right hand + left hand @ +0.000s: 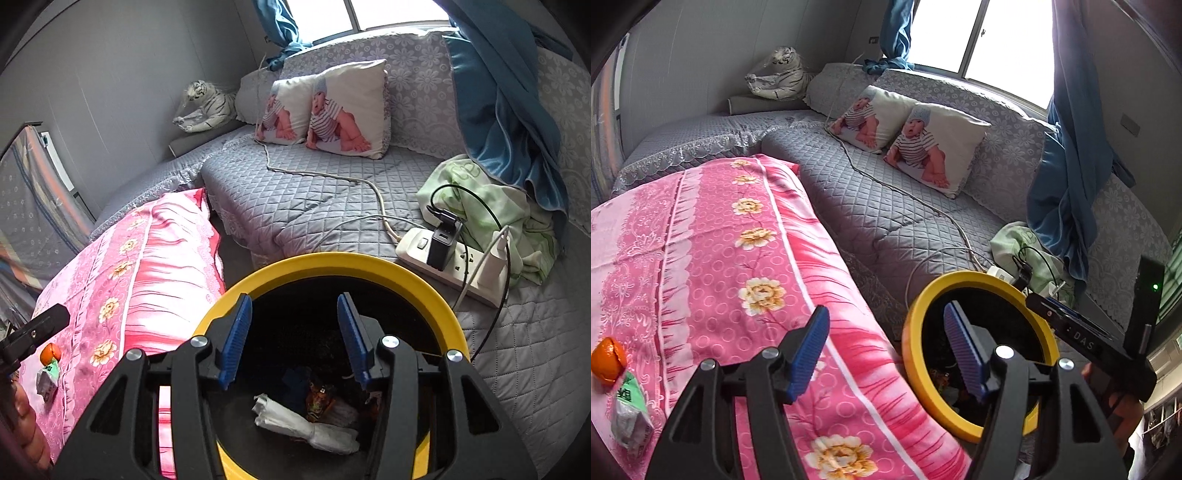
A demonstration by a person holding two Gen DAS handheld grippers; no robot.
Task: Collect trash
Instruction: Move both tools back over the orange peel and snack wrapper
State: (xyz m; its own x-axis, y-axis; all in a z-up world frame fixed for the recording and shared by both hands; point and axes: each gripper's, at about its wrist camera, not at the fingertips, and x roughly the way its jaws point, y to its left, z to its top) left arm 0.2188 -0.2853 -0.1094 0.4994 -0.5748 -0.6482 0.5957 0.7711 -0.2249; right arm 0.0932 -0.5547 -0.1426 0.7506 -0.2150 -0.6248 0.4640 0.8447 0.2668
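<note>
A bin with a yellow rim (332, 264) stands between the pink flowered blanket (746, 258) and the grey quilted couch. Inside it lie a crumpled white paper (306, 424) and a snack wrapper (318, 402). My right gripper (294, 341) hangs open over the bin's mouth with nothing between its pads. My left gripper (886, 350) is open and empty, above the blanket's edge beside the bin (923, 306). An orange peel (607, 363) and a green-and-white wrapper (628, 413) lie on the blanket at the far left; they show as peel (50, 352) and wrapper (46, 382) in the right wrist view.
A white power strip (454, 266) with chargers and cables lies on the grey quilted couch (314, 206) next to a green cloth (476, 192). A blue curtain (509, 110) hangs over the couch's right end. Two printed pillows (912, 147) and a plush tiger (779, 74) sit farther back.
</note>
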